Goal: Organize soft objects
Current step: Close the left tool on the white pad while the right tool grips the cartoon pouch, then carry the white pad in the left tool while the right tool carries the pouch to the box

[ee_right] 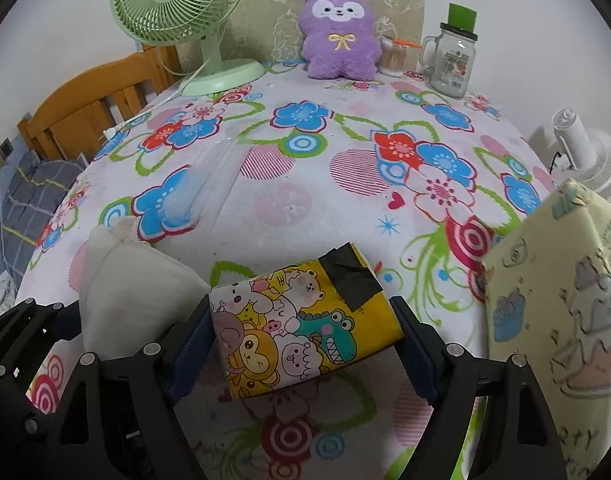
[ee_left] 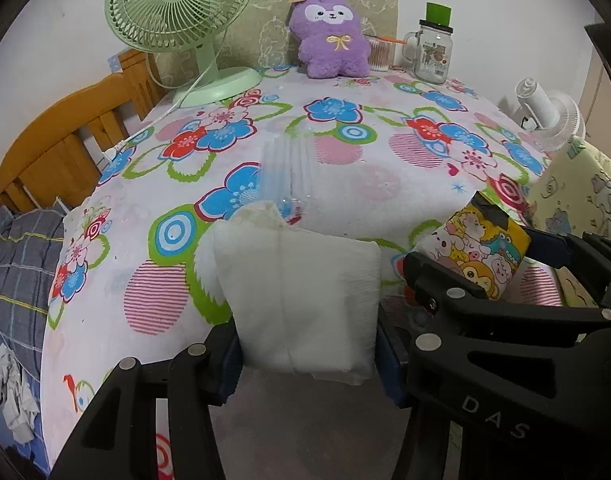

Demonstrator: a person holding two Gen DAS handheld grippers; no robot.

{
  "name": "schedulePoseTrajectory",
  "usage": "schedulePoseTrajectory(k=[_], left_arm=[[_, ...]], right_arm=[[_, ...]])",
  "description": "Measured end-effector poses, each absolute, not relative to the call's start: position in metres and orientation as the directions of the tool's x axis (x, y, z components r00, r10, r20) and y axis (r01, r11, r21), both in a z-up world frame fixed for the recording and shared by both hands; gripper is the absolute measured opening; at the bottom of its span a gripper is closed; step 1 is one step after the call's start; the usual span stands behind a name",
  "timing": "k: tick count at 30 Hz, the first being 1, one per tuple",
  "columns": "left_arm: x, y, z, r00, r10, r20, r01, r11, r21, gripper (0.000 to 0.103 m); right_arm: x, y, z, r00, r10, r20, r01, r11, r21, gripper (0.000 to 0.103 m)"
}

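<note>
You are at the picking-up step. Your left gripper (ee_left: 307, 346) squeezes the white tissue pack (ee_left: 301, 300) between its pads. Your right gripper (ee_right: 305, 346) hugs the cartoon tissue pack (ee_right: 297, 328), just beside the white one. Next, I think you carry both forward toward the purple plush toy (ee_right: 339, 40) and set them down gently

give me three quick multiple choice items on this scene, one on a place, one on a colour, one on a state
1. Where is the plush toy?
A. table's far edge
B. on the floor
C. in the right gripper

2. What colour is the table fan?
A. red
B. green
C. black

3. What is the left gripper doing?
A. gripping the white pack
B. empty
C. gripping the jar

Answers: 1 A, it sits upright by the wall; 2 B, cage and base are pale green; 3 A, both pads press the pack's sides.
</note>
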State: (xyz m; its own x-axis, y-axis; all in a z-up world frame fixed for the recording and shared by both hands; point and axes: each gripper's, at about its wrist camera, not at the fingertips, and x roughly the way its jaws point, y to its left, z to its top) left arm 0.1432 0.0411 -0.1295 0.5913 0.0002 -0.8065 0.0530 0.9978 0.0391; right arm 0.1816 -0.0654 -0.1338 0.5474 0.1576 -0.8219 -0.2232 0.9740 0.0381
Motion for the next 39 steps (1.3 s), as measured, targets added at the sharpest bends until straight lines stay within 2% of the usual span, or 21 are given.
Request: schedulePoseTrajectory(k=[39], left_arm=[[0.068, 0.005, -0.065, 0.705, -0.039, -0.708, 0.086, 0.996, 0.032, 0.057]], right_arm=[[0.096, -0.107, -0.058, 0.673, 0.131, -0.728, -0.171, 0.985, 0.02, 0.085]])
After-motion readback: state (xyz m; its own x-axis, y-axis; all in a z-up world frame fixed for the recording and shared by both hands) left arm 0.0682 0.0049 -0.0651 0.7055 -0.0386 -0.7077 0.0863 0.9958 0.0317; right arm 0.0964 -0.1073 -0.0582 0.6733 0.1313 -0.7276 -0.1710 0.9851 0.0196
